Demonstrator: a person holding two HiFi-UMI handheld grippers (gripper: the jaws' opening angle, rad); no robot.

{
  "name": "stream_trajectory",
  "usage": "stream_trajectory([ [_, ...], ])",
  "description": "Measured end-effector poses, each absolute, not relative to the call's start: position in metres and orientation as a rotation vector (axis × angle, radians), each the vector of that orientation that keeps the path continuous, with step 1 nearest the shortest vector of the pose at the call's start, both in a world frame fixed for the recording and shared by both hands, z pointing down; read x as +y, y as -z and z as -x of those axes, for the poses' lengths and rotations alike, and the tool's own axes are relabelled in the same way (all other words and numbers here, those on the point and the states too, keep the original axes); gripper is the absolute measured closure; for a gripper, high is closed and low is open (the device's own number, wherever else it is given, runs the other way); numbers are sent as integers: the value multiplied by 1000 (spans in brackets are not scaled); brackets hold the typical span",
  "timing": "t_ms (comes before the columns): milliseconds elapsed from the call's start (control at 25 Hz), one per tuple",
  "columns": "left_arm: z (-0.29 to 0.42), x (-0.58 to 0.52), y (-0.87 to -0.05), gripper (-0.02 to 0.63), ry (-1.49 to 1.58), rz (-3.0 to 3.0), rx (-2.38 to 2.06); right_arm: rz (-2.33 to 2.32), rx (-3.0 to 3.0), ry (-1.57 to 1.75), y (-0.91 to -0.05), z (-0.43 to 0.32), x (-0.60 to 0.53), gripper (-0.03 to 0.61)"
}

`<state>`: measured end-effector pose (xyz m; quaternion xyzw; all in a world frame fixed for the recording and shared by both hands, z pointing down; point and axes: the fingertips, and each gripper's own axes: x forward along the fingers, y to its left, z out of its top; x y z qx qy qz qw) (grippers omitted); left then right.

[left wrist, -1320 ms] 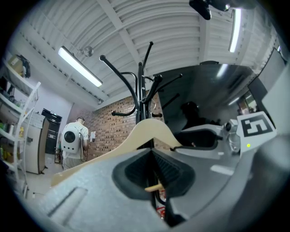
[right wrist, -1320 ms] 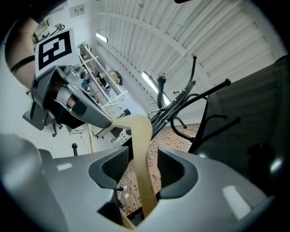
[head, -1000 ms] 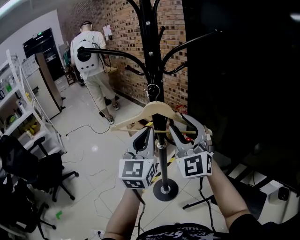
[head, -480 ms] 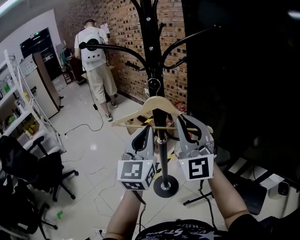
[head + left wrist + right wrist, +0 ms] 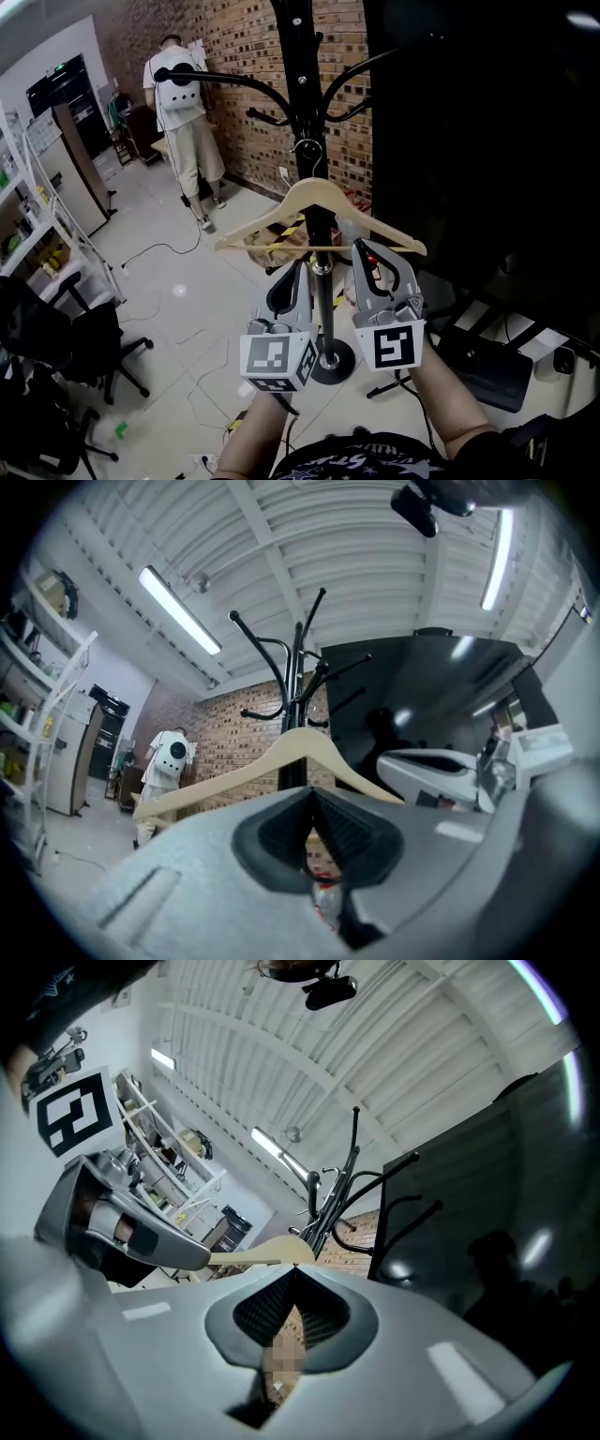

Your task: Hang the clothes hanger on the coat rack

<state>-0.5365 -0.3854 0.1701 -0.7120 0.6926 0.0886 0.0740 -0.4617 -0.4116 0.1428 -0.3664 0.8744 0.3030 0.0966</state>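
A pale wooden clothes hanger (image 5: pixel 319 192) hangs by its metal hook on the black coat rack (image 5: pixel 302 84), its arms spread to both sides of the pole. My left gripper (image 5: pixel 300 266) and right gripper (image 5: pixel 361 247) sit just below its crossbar, one on each side of the pole, touching nothing. Both are shut and empty. In the left gripper view the left gripper (image 5: pixel 312 791) has its pads together, with the hanger (image 5: pixel 281 757) and rack (image 5: pixel 298 667) beyond. In the right gripper view the right gripper (image 5: pixel 293 1269) also has its pads together, the hanger (image 5: pixel 267 1251) ahead.
The rack's round base (image 5: pixel 328 366) stands on the tiled floor between my arms. A person in white (image 5: pixel 183 103) stands by the brick wall at back left. An office chair (image 5: pixel 56 337) and white shelving (image 5: pixel 37 216) are at left; a dark panel (image 5: pixel 487 141) is at right.
Both grippers have drawn back from the hanger, toward me. The right jaws have gone from open to shut. The hanger stays hanging on the rack.
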Motion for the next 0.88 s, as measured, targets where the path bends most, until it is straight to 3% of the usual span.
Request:
stream_trajectory([
  [880, 519, -367, -175, 609, -312, 2220, 1978, 1259, 2544, -743, -153, 417, -397, 572],
])
